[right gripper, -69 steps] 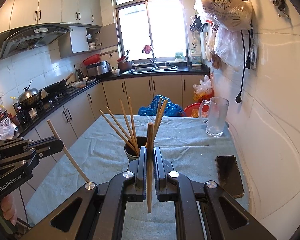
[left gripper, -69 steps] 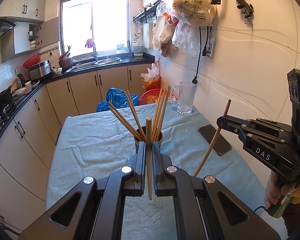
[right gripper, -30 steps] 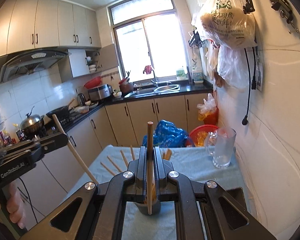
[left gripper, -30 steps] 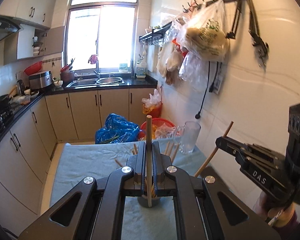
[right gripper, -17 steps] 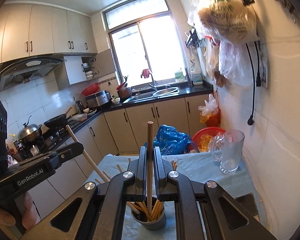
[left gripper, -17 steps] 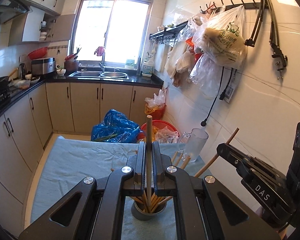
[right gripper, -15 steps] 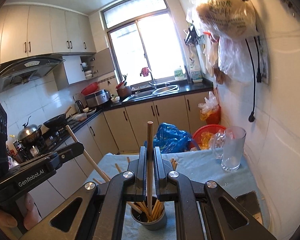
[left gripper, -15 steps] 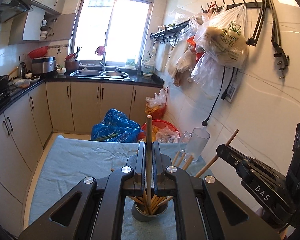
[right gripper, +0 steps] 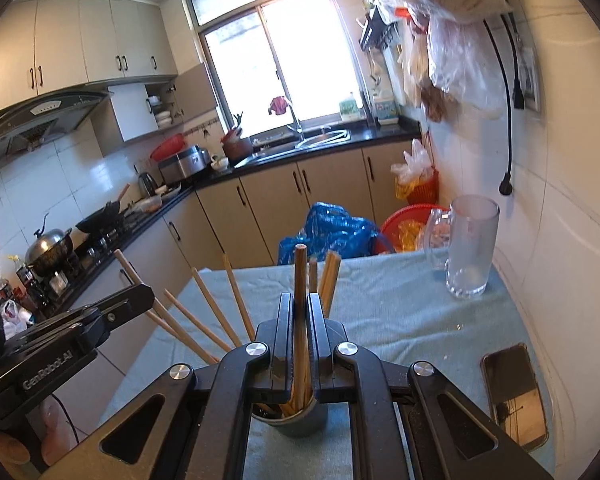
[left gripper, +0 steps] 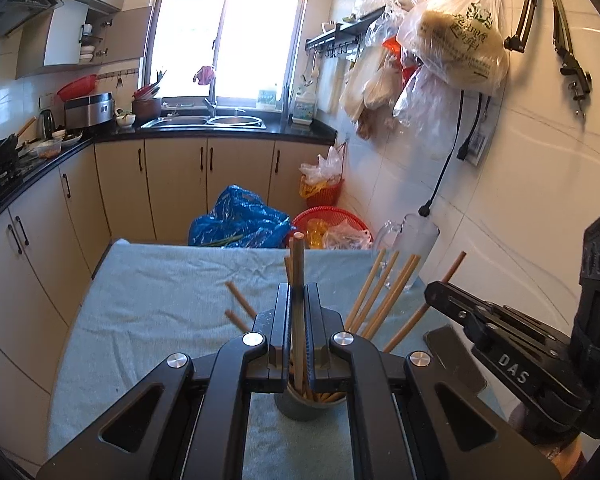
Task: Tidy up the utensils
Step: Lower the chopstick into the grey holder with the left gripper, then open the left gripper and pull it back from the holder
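Note:
A grey cup stands on the blue-clothed table and holds several wooden chopsticks. My left gripper is shut on one upright chopstick, its lower end inside the cup. My right gripper is shut on another chopstick, its lower end also in the cup. The right gripper shows at the right of the left wrist view, the left gripper at the left of the right wrist view. Both hover right over the cup.
A glass mug stands at the table's far right. A dark phone lies near the right edge by the tiled wall. Blue bag and red baskets sit on the floor beyond the table. Cabinets run along the left.
Both grippers have come down over the cup with their chopsticks. The chopstick ends now sit inside the cup. Both stay shut.

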`<move>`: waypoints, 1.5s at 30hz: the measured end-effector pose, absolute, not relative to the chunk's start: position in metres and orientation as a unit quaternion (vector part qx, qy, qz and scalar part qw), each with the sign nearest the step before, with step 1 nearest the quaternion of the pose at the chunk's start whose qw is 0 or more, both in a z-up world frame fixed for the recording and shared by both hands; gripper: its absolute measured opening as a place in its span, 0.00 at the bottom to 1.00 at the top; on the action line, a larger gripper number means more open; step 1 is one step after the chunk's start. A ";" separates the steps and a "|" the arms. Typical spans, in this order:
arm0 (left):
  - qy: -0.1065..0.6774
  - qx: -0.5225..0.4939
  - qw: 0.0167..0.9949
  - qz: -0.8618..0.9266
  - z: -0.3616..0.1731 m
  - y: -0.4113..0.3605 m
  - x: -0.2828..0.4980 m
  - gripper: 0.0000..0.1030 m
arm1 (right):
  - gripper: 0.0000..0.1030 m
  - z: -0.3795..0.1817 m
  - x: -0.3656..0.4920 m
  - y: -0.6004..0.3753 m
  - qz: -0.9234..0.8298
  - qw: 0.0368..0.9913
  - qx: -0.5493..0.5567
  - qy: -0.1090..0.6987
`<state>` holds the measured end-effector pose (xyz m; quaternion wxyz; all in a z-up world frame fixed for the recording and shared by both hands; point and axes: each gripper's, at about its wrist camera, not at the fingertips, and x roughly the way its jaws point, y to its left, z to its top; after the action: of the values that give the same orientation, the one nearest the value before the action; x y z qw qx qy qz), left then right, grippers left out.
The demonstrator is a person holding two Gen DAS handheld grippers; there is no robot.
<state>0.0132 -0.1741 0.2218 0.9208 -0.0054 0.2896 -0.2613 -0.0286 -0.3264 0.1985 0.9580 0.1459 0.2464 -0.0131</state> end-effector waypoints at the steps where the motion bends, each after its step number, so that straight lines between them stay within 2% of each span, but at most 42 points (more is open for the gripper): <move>1: 0.292 -0.007 0.920 -0.262 0.219 -0.173 0.011 0.05 | 0.07 0.195 -0.028 -0.327 -0.013 0.957 0.147 0.249; 25: 0.319 0.021 0.915 -0.247 0.188 -0.173 0.007 0.05 | 0.07 0.172 -0.019 -0.321 -0.014 0.951 0.145 0.272; 33: 0.355 0.007 0.903 -0.242 0.173 -0.167 0.015 0.05 | 0.07 0.171 -0.020 -0.324 -0.016 0.950 0.150 0.274; 45: 0.347 0.006 0.908 -0.236 0.178 -0.159 0.006 0.05 | 0.09 0.175 -0.020 -0.327 -0.019 0.949 0.155 0.275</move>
<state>0.0055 -0.1585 0.1779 0.9077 0.0057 0.3467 -0.2363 -0.0201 -0.3269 0.1748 0.9488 0.1548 0.2748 -0.0188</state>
